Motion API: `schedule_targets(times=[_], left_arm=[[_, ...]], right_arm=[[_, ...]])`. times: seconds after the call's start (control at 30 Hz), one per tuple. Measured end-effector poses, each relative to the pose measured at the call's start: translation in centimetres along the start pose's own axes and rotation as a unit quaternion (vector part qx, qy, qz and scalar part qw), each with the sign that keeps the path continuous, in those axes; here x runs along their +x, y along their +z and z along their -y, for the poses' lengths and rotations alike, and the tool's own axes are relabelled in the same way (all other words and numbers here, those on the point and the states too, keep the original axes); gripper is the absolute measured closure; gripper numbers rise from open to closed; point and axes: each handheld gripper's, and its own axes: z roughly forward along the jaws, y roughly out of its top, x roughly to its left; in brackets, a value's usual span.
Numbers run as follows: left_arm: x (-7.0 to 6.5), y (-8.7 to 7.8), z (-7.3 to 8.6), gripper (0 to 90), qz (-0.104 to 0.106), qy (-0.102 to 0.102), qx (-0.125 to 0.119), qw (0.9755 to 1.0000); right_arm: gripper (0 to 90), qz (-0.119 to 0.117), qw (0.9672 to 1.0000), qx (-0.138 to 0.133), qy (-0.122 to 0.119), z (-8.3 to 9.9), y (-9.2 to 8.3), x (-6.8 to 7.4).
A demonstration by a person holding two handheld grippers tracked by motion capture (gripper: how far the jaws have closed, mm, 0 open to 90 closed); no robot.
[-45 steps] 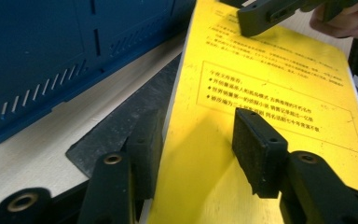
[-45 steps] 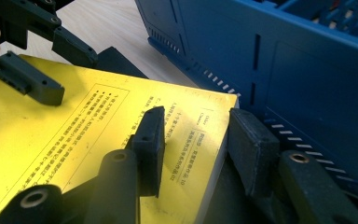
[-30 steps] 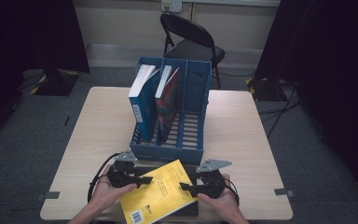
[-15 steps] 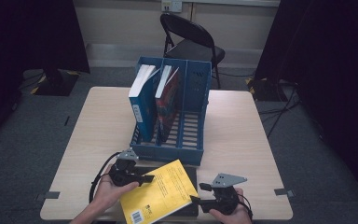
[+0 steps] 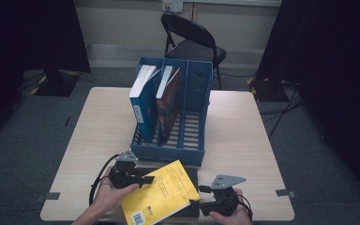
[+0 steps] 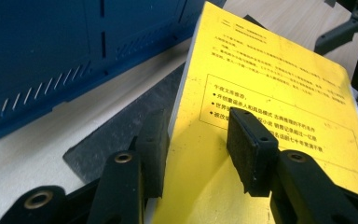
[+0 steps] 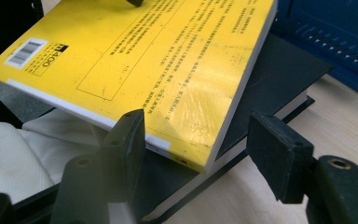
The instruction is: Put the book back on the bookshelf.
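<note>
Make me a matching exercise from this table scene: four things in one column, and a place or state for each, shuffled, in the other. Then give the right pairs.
Things
1. yellow book
2. blue file rack
3. left tool
4. black book

Places or states
A. stands past the books, two books upright in it
B. lies flat on the table under another book
C. clamps one edge of a book's cover
D. tilted up, resting on a darker book

Pairs: 1-D, 2-A, 3-C, 4-B

Yellow book [image 5: 159, 197], blue file rack [image 5: 194, 89]
</note>
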Motion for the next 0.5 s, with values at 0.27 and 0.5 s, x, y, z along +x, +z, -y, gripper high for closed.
schedule_targets(times=[0.27, 0.5], left_arm=[[-0.3, -1.4, 1.2, 58.8, -0.007, -0.004, 0.008, 0.9999], [-1.0, -2.7, 2.7, 59.0, -0.006, -0.023, 0.015, 0.9996]], right_arm=[[46.9, 0.021, 0.9998, -0.003, -0.001, -1.1, 0.6, -0.9], [54.5, 0.060, 0.9981, -0.010, -0.009, -2.4, 1.6, -1.3]])
